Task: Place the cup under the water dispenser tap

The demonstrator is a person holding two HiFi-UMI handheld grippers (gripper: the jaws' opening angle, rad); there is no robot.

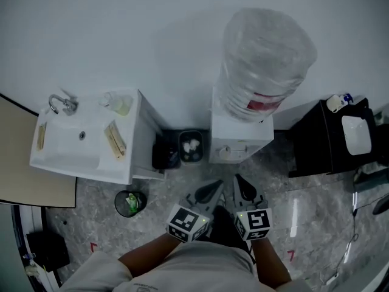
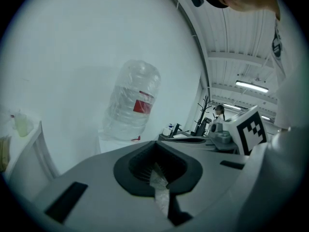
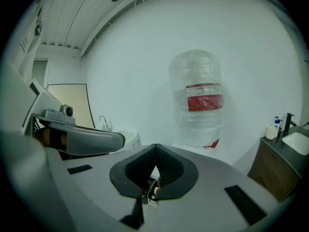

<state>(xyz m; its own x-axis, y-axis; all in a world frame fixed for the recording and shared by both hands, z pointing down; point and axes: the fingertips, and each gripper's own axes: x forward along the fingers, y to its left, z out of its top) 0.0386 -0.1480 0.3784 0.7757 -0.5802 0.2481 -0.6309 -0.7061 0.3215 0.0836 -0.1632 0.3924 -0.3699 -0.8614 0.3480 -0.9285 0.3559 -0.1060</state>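
Grey marble floor (image 1: 316, 224) meets a white wall (image 1: 121, 35), against which the water dispenser (image 1: 240, 140) stands. A pale shape in its recess, apparently the cup (image 1: 226, 154), lies apart from the left gripper (image 1: 215, 185) and right gripper (image 1: 240, 181). Both have fingers pressed together, empty.

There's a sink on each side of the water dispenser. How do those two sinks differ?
The left sink is set in a white cabinet, while the right sink sits on a dark cabinet. The left sink has a shiny metal tap, and the right sink's dark tap looks black. The left sink's basin also looks larger than the right sink's. Both basins are white.
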